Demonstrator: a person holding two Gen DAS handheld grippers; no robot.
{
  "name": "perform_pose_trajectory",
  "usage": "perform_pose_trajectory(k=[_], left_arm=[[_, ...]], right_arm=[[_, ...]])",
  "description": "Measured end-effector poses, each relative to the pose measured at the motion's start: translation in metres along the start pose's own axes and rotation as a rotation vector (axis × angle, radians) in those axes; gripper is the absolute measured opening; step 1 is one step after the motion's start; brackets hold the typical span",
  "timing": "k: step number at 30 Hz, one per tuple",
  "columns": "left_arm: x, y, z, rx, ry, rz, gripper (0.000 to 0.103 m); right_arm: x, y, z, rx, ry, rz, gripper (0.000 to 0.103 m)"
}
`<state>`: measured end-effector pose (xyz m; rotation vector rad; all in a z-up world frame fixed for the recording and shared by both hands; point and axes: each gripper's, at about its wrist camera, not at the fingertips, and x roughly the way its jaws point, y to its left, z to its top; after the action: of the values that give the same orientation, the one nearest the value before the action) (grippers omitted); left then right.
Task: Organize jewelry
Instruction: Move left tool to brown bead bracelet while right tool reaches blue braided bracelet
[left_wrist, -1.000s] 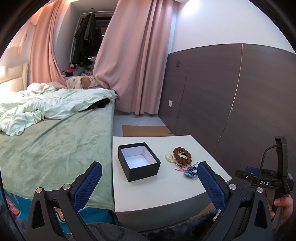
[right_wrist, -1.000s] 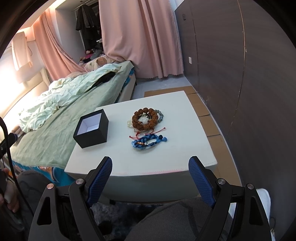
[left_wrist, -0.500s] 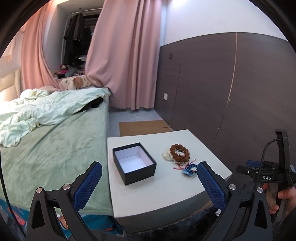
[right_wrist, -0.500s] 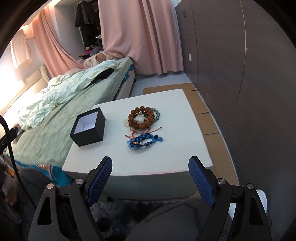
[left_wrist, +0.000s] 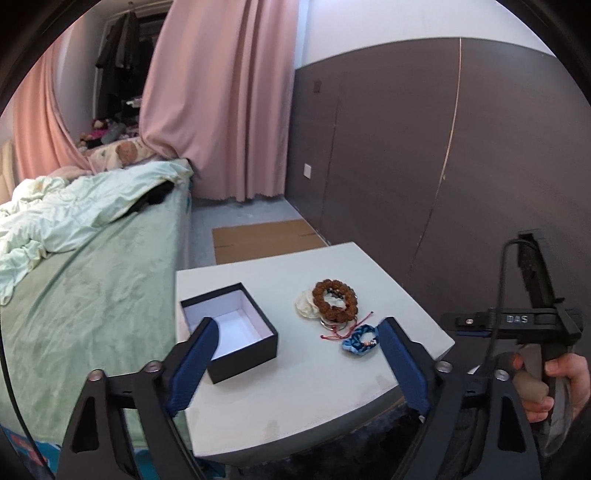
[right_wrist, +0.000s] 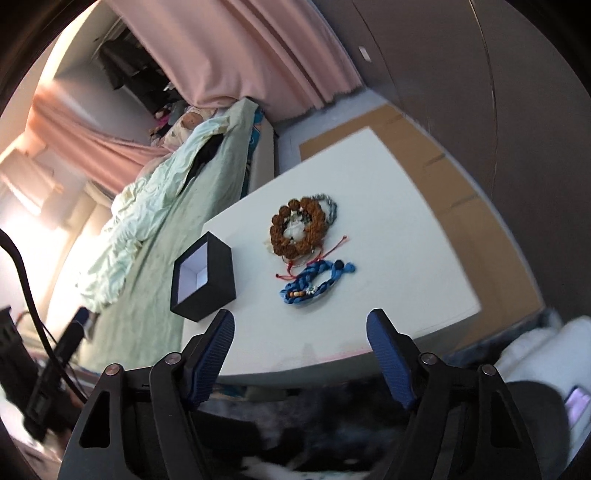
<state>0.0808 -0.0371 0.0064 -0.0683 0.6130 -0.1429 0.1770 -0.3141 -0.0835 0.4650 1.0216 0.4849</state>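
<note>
Blue bracelet (right_wrist: 314, 282) on table ahead of empty, closing right gripper (right_wrist: 300, 356), black box (right_wrist: 203, 275) left

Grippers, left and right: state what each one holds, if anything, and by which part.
Nothing is held. The left gripper and right gripper are closing on empty air; the bracelets lie untouched on the table.
</note>
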Motion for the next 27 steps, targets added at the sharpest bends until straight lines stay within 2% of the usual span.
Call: perform_pose_trajectory(k=[4, 6, 9, 15, 19, 24, 25, 27], left_arm=[[0.024, -0.001, 0.001, 0.004, 0.043, 0.004, 0.078], [0.033, 0.000, 0.001, 0.003, 0.052, 0.025, 0.071], [0.051, 0.004, 0.003, -0.016, 0.089, 0.034, 0.068], [0.081, 0.006, 0.010, -0.024, 0.140, 0.007, 0.061], [0.096, 0.003, 0.014, -0.012, 0.164, 0.000, 0.060], [0.115, 0.004, 0.022, -0.020, 0.186, -0.007, 0.060], [0.119, 0.004, 0.024, -0.021, 0.191, -0.011, 0.060], [0.126, 0.002, 0.028, -0.020, 0.198, -0.020, 0.060]], right_arm=[[0.030, -0.007, 0.001, 0.058, 0.056, 0.028, 0.061], [0.044, -0.011, 0.001, 0.086, 0.090, 0.045, 0.055], [0.062, -0.017, 0.004, 0.125, 0.119, 0.060, 0.055], [0.090, -0.026, 0.009, 0.195, 0.167, 0.116, 0.055], [0.107, -0.029, 0.013, 0.235, 0.186, 0.115, 0.055], [0.126, -0.031, 0.019, 0.292, 0.203, 0.157, 0.054], [0.130, -0.031, 0.019, 0.300, 0.210, 0.158, 0.053], [0.138, -0.033, 0.019, 0.318, 0.224, 0.158, 0.033]])
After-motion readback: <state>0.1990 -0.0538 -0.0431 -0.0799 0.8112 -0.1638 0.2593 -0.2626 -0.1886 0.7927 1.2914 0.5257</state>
